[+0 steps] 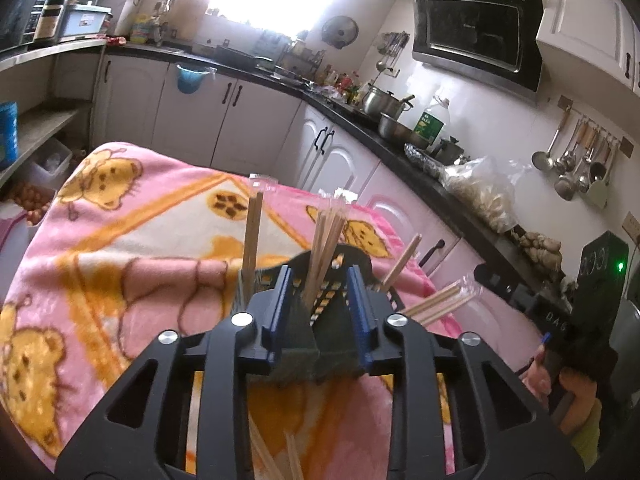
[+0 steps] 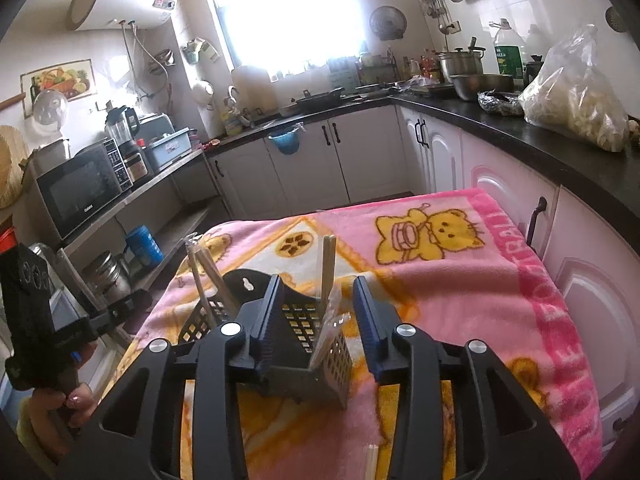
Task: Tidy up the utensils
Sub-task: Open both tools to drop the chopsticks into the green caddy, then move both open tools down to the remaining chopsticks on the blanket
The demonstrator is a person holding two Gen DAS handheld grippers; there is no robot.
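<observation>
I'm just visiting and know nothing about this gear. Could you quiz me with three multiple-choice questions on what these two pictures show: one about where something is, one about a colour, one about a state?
1. Where does the black holder stand?
A. on the pink blanket
B. on the dark counter
C. in the sink

2. What colour are the gripper fingers?
A. red
B. blue
C. white

3. How is the right gripper?
A. shut on a spoon
B. open, holding nothing
C. out of view

Answers: 1 A, the pink blanket lies under the holder. 2 B, both finger pads are blue. 3 B, its jaws stand apart around the holder of chopsticks.
</observation>
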